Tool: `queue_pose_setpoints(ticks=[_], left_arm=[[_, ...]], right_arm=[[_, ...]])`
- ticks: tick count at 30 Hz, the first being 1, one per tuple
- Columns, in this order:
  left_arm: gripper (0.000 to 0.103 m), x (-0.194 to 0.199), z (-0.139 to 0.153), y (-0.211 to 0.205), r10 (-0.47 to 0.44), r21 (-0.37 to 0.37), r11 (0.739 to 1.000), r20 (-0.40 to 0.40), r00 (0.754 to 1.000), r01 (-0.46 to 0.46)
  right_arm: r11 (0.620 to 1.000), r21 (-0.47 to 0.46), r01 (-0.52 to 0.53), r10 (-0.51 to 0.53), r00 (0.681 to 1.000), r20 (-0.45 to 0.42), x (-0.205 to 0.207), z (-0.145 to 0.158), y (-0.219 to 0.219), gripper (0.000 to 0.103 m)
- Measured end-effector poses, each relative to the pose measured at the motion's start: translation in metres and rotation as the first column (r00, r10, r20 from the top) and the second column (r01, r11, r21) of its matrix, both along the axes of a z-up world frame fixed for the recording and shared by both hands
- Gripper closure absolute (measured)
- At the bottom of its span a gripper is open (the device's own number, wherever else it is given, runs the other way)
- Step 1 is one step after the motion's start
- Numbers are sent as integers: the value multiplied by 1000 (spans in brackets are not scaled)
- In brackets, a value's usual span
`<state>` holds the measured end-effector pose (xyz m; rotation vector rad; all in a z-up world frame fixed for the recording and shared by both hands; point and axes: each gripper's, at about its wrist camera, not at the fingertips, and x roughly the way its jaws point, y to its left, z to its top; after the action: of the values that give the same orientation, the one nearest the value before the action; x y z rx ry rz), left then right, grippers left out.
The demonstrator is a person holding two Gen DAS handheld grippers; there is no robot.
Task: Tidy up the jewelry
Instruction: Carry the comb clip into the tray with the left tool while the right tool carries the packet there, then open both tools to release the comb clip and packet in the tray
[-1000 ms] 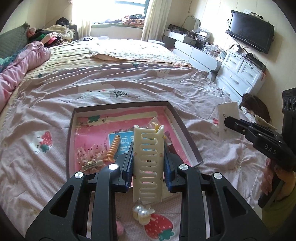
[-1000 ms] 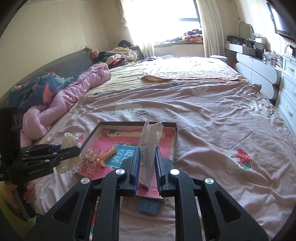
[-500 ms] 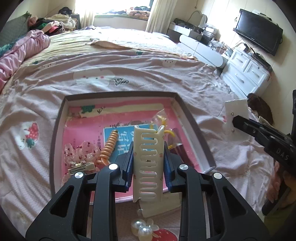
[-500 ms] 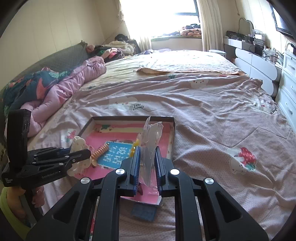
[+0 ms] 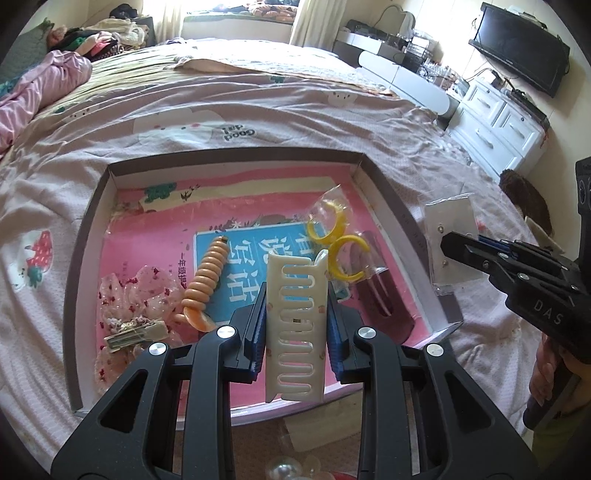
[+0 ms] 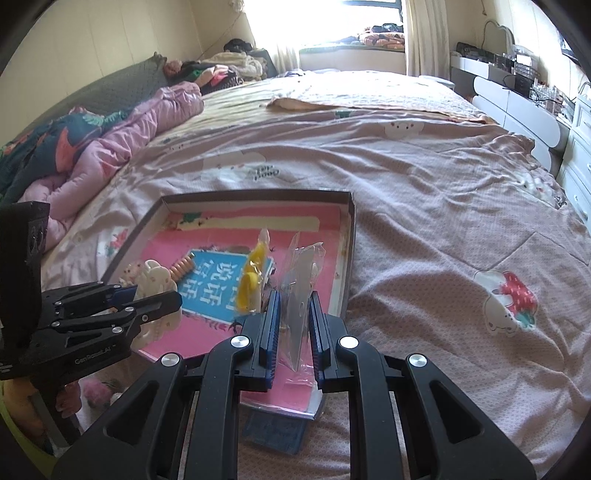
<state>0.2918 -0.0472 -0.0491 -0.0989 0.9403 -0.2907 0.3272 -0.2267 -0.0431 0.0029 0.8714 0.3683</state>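
Left gripper, clamping cream hair claw, has advanced over tray; right gripper pinches clear packet, probably earrings; drop-off near.

Lighting: strong daylight from the window at 12 o'clock, blown to white in the right wrist view, with glare washing the curtain. The bedspread is bright and evenly lit, folds casting soft shadows. Gloss on the tray floor. Shadow beneath the left gripper at 6 o'clock.

Quality: heavy fisheye bending; black vignette at the corners. Centre sharp; the television at 2 o'clock is soft, possibly from lens stretch.
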Motion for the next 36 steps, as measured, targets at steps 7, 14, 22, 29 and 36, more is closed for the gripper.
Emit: queue_pose_setpoints(ticks=[7,14,22,29,36], left_arm=[[83,2,-10,0,-10,18,1000,-15,1000,10],[83,4,-14,3,-5,26,1000,-26,1000,5],[72,0,-9,11,9,10,1000,-20,1000,-9],[68,-9,1,21,30,3,1000,-8,1000,-30],[60,-20,12,32,59,-5,998,6,998,-59]], right_arm=[[1000,-29,-7,7,1000,-29,8,-17,8,88],[998,-58,-10,7,999,-47,13,-28,15,88],[997,-76,-18,12,997,-71,15,-34,20,86],[998,-65,-5,1,998,-60,10,-27,21,67],[999,-51,19,-20,1000,-19,-3,-9,16,45]])
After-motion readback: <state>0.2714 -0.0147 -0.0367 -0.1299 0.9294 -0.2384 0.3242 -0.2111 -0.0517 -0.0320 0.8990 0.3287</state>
